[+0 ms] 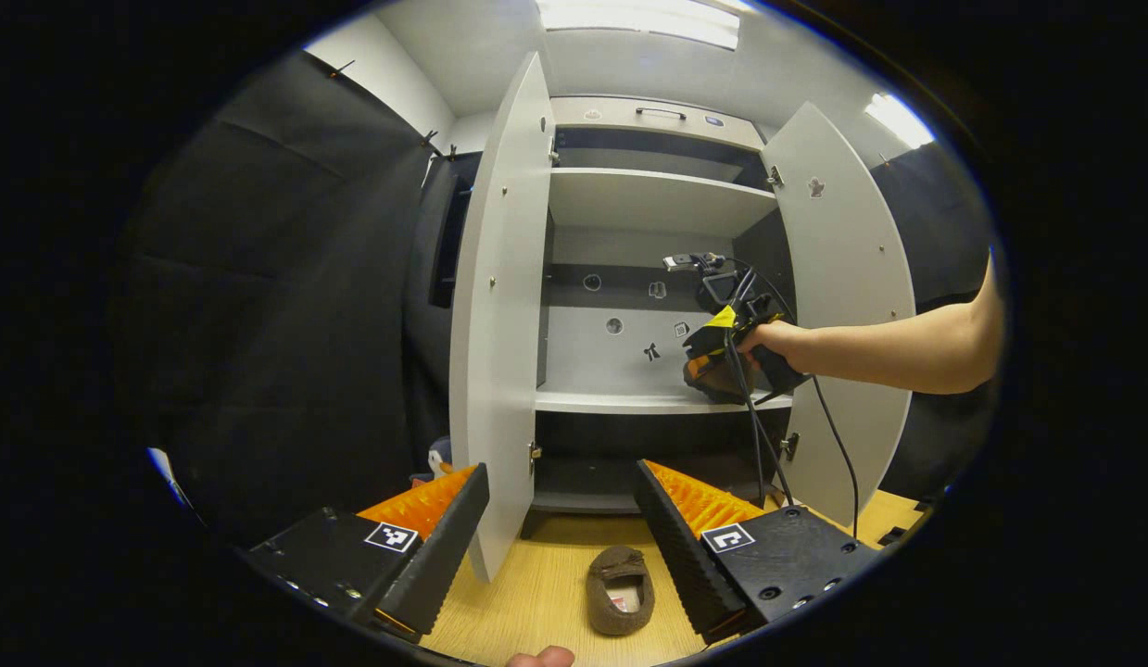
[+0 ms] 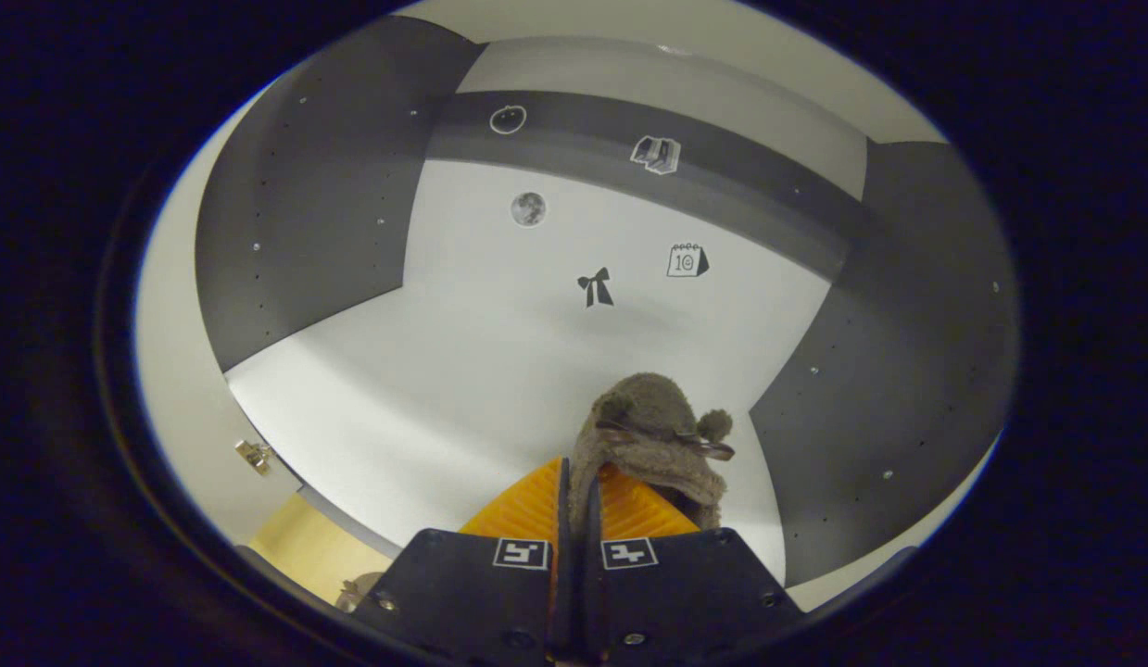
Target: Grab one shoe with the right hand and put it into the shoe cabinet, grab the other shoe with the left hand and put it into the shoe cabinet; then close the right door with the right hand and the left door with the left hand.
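Observation:
The white shoe cabinet stands with its left door (image 1: 499, 306) and right door (image 1: 847, 306) both swung wide. A brown fuzzy shoe (image 1: 620, 590) lies on the wooden floor (image 1: 536, 593) in front of it, just below and between the fingers of my open left gripper (image 1: 562, 472). A person's hand holds my right gripper (image 1: 722, 357) inside the cabinet over the middle shelf (image 1: 611, 401). In the right gripper view my right gripper (image 2: 578, 472) is shut on the rim of the second brown shoe (image 2: 652, 435), which hangs toe-forward low over the white shelf (image 2: 462, 371) near the right side wall.
A black cable (image 1: 754, 435) hangs from the right gripper down past the shelf's front edge. The person's forearm (image 1: 898, 347) crosses in front of the right door. A small blue-and-white object (image 1: 439, 454) sits on the floor behind the left door. The dark lower compartment (image 1: 592, 468) is open.

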{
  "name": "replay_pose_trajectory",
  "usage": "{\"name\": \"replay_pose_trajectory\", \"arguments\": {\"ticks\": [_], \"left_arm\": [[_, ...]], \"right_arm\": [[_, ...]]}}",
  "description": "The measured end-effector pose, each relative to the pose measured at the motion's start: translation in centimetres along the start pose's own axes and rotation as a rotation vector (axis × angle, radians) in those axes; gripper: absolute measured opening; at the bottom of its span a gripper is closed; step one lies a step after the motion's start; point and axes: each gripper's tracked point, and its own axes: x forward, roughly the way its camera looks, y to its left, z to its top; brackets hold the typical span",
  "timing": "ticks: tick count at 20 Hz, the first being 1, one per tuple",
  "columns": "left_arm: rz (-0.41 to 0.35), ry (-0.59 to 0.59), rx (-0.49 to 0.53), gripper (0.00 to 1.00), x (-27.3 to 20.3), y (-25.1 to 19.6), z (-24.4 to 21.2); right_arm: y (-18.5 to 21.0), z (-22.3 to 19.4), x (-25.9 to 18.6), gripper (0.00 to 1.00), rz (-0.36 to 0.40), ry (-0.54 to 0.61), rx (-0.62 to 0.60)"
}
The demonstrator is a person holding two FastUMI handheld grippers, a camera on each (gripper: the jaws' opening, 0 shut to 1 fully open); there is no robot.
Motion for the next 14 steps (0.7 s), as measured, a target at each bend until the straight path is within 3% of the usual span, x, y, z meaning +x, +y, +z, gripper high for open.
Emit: {"name": "replay_pose_trajectory", "arguments": {"ticks": [5, 7, 8, 10, 11, 12, 13, 14], "left_arm": [[0.013, -0.001, -0.023, 0.95, -0.1, 0.4, 0.1], [0.011, 0.002, -0.026, 0.95, 0.0, 0.3, -0.1], [0.005, 0.004, -0.027, 0.95, 0.0, 0.2, -0.1], [-0.004, 0.002, -0.025, 0.95, 0.1, -0.2, 0.0], [-0.011, 0.000, -0.025, 0.95, 0.1, -0.4, 0.0], [-0.017, -0.004, -0.025, 0.95, 0.0, -0.7, 0.0], [-0.025, -0.006, -0.026, 0.95, 0.1, -1.0, 0.1], [-0.031, -0.007, -0.027, 0.95, 0.1, -1.3, 0.0]], "right_arm": [[0.1, 0.6, -0.3, 0.16, -0.020, -0.016, -0.004], [0.3, 0.9, -1.8, 0.32, -0.007, -0.040, -0.005], [0.1, 1.0, -2.6, 0.47, -0.011, -0.052, -0.013], [-0.1, 1.1, -4.6, 0.57, -0.013, -0.082, -0.027], [-0.2, 1.2, -5.8, 0.49, -0.015, -0.103, -0.027], [-0.2, 1.3, -7.3, 0.49, -0.012, -0.131, -0.019], [0.0, 1.3, -9.0, 0.57, 0.002, -0.164, -0.004], [0.2, 1.2, -11.0, 0.49, 0.004, -0.199, 0.011]]}}
